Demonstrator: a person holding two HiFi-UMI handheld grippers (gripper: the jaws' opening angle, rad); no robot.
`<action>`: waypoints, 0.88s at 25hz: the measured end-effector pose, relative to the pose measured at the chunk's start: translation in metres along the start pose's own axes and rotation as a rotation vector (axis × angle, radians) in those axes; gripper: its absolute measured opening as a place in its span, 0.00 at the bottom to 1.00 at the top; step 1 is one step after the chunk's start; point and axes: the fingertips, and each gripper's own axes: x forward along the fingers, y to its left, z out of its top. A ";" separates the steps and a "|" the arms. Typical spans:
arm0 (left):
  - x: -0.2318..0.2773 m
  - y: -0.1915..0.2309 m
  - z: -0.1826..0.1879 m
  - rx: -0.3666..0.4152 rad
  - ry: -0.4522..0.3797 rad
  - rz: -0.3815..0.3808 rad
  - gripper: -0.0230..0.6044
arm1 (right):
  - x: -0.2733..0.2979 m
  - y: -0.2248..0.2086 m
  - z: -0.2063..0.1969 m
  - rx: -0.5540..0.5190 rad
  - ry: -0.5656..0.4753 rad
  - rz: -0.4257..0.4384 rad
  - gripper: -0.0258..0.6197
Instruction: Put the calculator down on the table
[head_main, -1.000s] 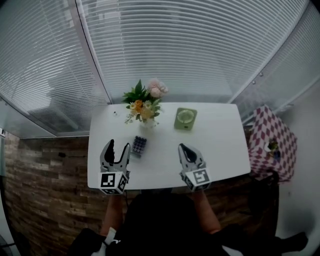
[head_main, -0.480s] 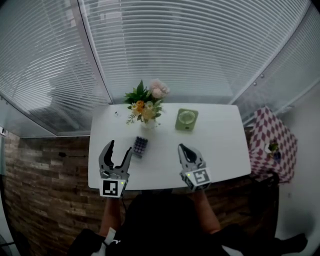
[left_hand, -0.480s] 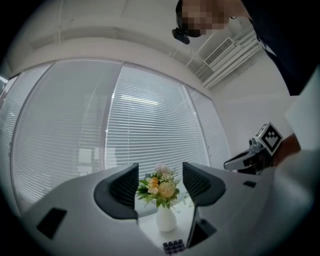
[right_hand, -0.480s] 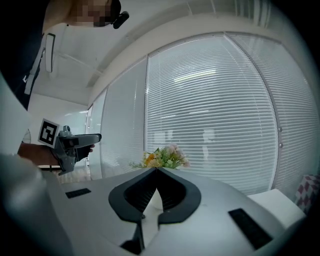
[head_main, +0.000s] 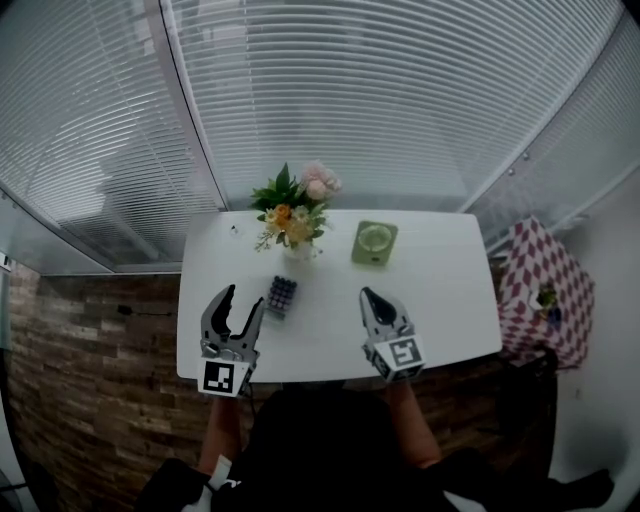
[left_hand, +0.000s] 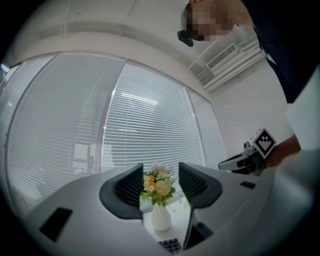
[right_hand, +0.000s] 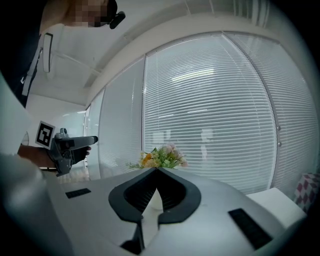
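Observation:
The dark calculator (head_main: 281, 295) lies flat on the white table (head_main: 445, 290), just in front of the flower vase. My left gripper (head_main: 244, 297) hovers to its left and slightly nearer me. Its jaws are wide apart and closing, with nothing between them. In the left gripper view the left gripper (left_hand: 160, 184) frames the vase (left_hand: 161, 218), and the calculator (left_hand: 170, 245) peeks out at the bottom edge. My right gripper (head_main: 367, 294) is shut and empty over the table's front right; in its own view the right gripper (right_hand: 156, 173) has its tips touching.
A white vase of flowers (head_main: 295, 218) stands at the table's back middle, with a green square object (head_main: 374, 242) to its right. Slatted blinds cover the windows behind. A red-checked stool (head_main: 545, 285) sits past the table's right end.
My left gripper has lifted a little and rolled, so its marker cube faces differently. The calculator stays flat on the table. The right gripper has not moved.

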 end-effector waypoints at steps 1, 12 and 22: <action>0.000 -0.001 0.000 0.021 0.003 0.004 0.32 | 0.000 0.000 0.000 -0.003 -0.002 0.000 0.05; 0.004 -0.004 -0.003 0.014 -0.005 0.006 0.05 | 0.000 -0.004 -0.001 -0.003 0.010 -0.002 0.05; 0.006 0.001 -0.009 -0.007 0.003 0.013 0.05 | 0.006 -0.006 0.000 -0.035 -0.007 0.008 0.05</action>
